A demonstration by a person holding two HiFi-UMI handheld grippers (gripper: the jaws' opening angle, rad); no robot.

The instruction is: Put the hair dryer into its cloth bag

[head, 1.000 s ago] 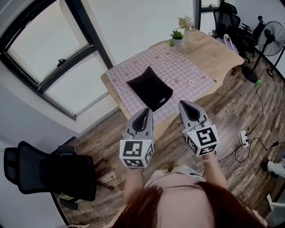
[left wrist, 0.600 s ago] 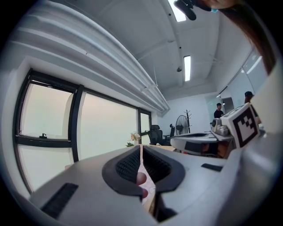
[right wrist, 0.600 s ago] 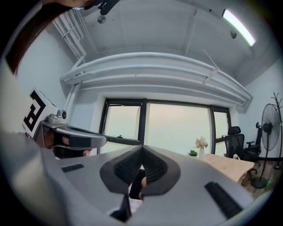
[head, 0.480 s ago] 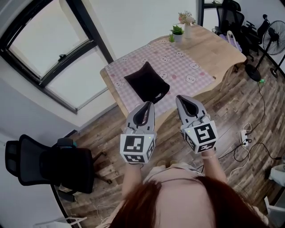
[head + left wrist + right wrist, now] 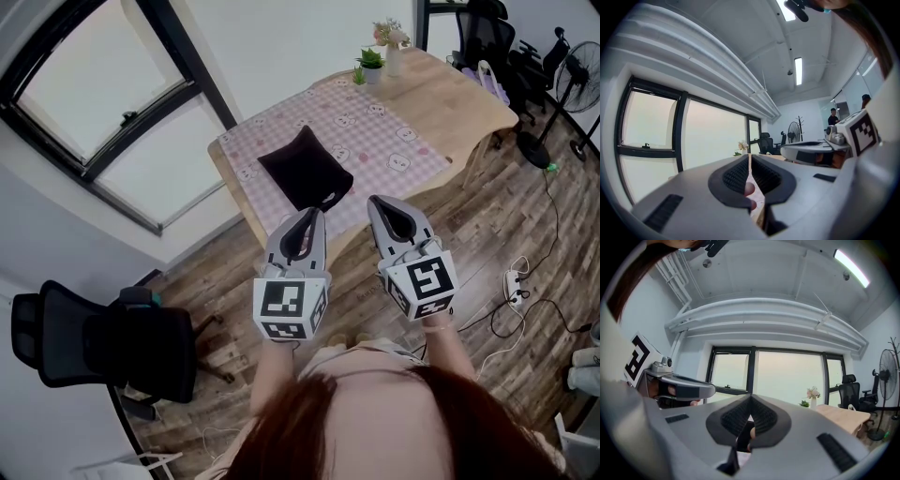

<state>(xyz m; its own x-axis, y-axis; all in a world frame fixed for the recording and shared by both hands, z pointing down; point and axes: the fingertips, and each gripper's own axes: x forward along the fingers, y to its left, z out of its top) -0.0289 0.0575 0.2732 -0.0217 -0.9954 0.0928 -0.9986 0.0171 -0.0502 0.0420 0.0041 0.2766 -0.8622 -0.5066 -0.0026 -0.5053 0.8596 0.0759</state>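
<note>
Head view: left gripper (image 5: pixel 307 217) and right gripper (image 5: pixel 382 204) fingers shut, empty; black cloth bag (image 5: pixel 304 169) on worktop (image 5: pixel 455 103) ahead of them; hair dryer unseen, possibly already bagged.

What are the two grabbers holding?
Nothing. The left gripper and right gripper are both shut and empty; the black cloth bag lies on the table, apart from them.

The cloth bag (image 5: pixel 307 171) is plain black, the tablecloth (image 5: pixel 361 141) pink-and-white checked with small pale figures, the table (image 5: pixel 459 94) light wood. The left gripper (image 5: pixel 312 216) and right gripper (image 5: pixel 377 202) are grey with black-and-white square markers; the floor (image 5: pixel 487 244) is brown planks
</note>
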